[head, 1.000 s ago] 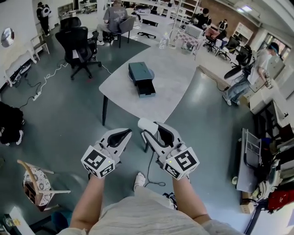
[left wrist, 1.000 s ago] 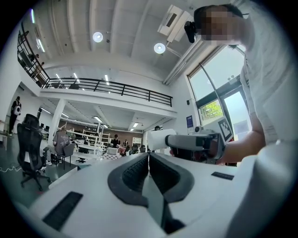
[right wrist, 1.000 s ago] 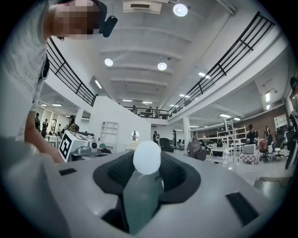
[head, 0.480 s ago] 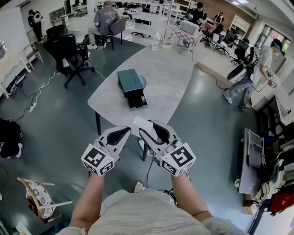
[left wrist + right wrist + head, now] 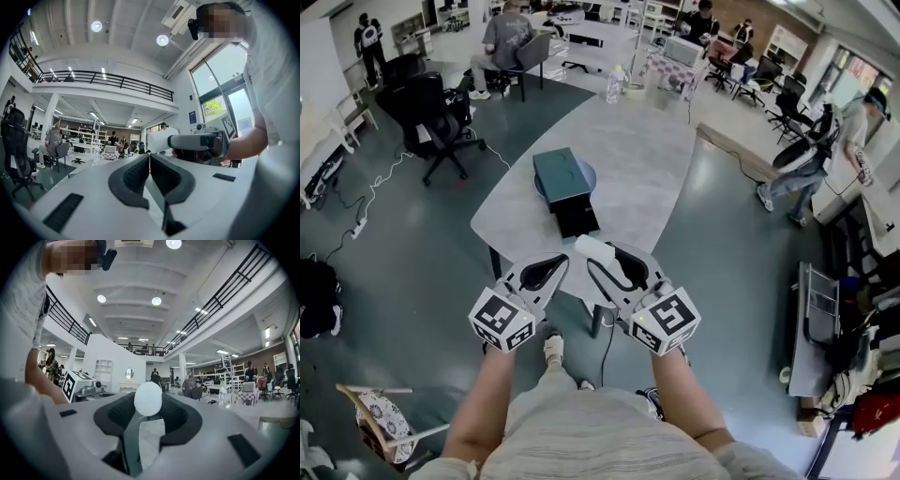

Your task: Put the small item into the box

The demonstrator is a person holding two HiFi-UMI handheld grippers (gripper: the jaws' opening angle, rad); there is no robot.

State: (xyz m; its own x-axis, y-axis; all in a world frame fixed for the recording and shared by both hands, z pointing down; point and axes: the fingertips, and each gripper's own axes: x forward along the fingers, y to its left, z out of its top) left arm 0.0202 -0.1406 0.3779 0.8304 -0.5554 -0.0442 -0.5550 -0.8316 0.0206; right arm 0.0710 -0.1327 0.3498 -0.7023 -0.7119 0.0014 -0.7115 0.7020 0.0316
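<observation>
A dark teal box (image 5: 562,178) lies on the grey table (image 5: 637,159), its black drawer (image 5: 577,221) pulled out toward me. My right gripper (image 5: 598,255) hangs before the table's near edge, shut on a small white rounded item (image 5: 591,248). In the right gripper view the white item (image 5: 148,398) sits pinched between the dark pads (image 5: 176,414). My left gripper (image 5: 555,266) is beside it on the left, shut and holding nothing. The left gripper view shows its jaws (image 5: 149,158) pressed together and the white item (image 5: 161,140) off to the right.
A clear bottle (image 5: 614,86) stands at the table's far end. Black office chairs (image 5: 427,117) and a seated person (image 5: 508,37) are at the back left, another person (image 5: 848,131) at the right. Cables (image 5: 356,220) run across the floor. A wooden chair (image 5: 380,422) stands at the lower left.
The table and box have slid nearer and lower in the head view as I come up to them. Both grippers keep their pose, the white item still held.
</observation>
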